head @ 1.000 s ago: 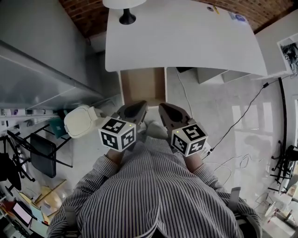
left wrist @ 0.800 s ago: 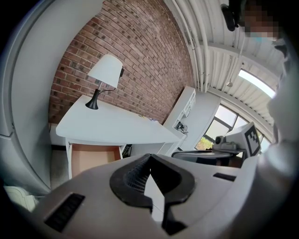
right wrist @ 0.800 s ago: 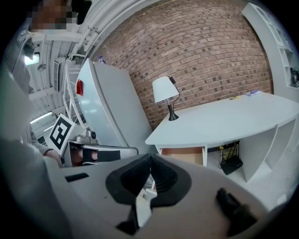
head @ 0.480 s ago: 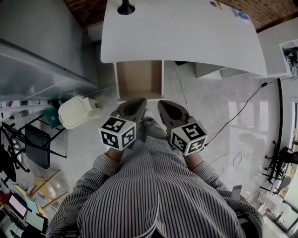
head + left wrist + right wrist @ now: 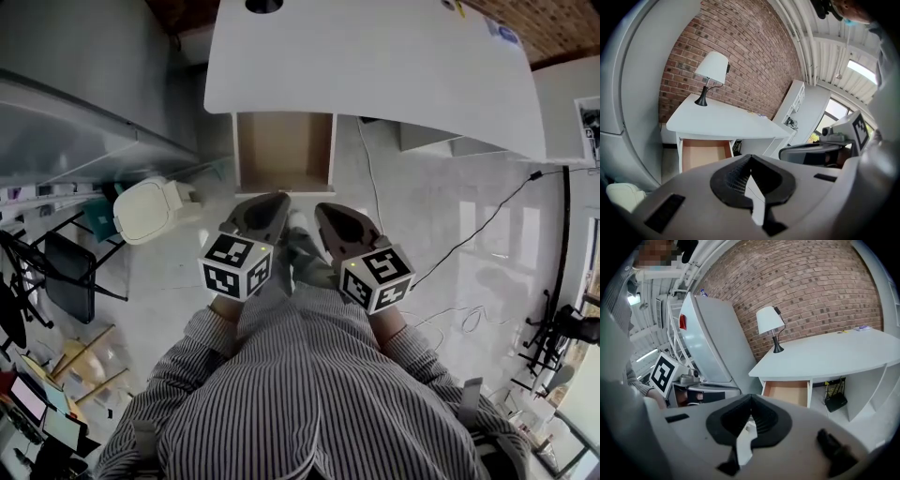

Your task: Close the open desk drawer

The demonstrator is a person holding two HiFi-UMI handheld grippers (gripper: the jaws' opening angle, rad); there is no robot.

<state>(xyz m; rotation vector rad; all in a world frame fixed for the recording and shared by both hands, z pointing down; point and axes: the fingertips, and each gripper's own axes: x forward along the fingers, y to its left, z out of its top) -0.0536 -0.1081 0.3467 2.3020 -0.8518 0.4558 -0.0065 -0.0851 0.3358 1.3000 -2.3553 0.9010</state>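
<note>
Drawer (image 5: 284, 150) has drifted up-frame; left hand-held gripper (image 5: 267, 204) and right hand-held gripper (image 5: 330, 214), both pressed together and empty, aim at it for pushing.

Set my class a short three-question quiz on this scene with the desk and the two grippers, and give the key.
1. True or false: the drawer under the desk stands open.
2. What stands on the desk? A) a lamp B) a kettle C) a monitor
3. Fill in: the fingers of the left gripper and the right gripper are ____, with nothing between them.

Key: 1 true; 2 A; 3 together.
</note>
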